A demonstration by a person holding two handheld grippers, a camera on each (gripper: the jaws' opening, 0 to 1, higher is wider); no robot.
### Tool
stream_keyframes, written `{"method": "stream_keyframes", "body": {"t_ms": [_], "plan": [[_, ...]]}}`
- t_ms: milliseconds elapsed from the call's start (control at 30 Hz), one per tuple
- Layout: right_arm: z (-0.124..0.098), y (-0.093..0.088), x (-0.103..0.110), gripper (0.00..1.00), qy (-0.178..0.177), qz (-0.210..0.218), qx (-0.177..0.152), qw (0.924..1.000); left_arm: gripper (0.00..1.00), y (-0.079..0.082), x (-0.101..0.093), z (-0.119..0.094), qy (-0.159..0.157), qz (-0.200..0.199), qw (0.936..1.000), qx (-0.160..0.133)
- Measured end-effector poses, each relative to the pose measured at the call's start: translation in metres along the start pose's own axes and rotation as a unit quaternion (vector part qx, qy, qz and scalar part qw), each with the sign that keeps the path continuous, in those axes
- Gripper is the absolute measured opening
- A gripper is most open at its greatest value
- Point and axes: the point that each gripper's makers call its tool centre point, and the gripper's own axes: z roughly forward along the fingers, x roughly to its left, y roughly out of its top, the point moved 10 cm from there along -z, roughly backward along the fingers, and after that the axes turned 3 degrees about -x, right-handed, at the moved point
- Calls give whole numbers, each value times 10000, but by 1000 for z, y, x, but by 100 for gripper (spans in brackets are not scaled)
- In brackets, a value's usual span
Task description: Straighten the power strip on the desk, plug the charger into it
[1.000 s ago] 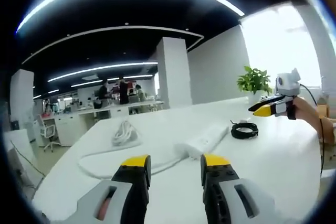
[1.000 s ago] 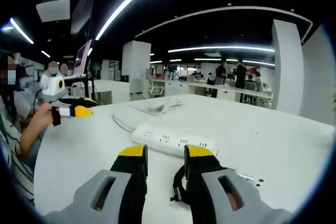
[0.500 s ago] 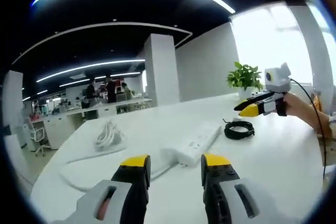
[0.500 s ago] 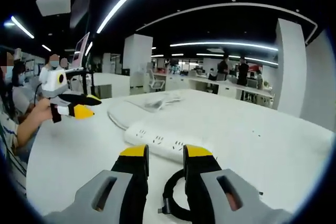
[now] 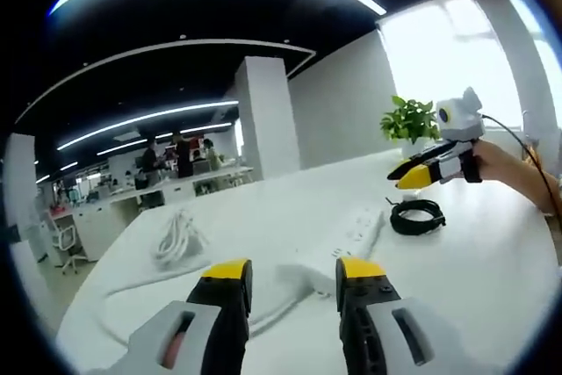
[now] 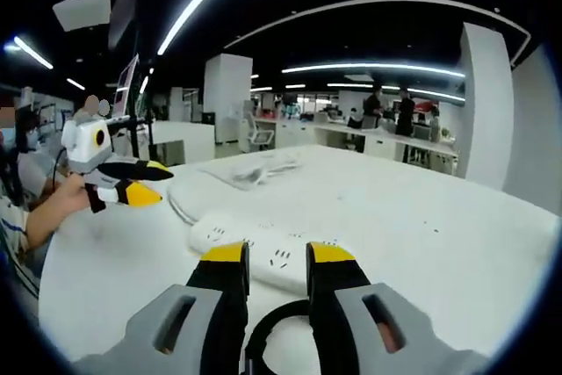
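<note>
white power strip (image 6: pixel 263 248) lies on the desk (image 6: pixel 421 243) beside a coiled black cable (image 5: pixel 417 215); both claws, left (image 5: pixel 292 273) and right (image 6: pixel 274 255), gape empty.

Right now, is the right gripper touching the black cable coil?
Apart. In the left gripper view, the right gripper hangs in the air above the coil, with bare desk showing between them.

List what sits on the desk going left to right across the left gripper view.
Bundled white cord → white power strip → coiled black cable, with the right tool hovering above that coil.
</note>
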Motion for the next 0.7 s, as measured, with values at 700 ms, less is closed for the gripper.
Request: {"method": "stream_keyframes", "body": {"t_ms": [700], "plan": [[26, -27, -33, 26, 380, -233, 334, 9984, 38, -14, 10, 34, -436, -385, 9982, 124]]}}
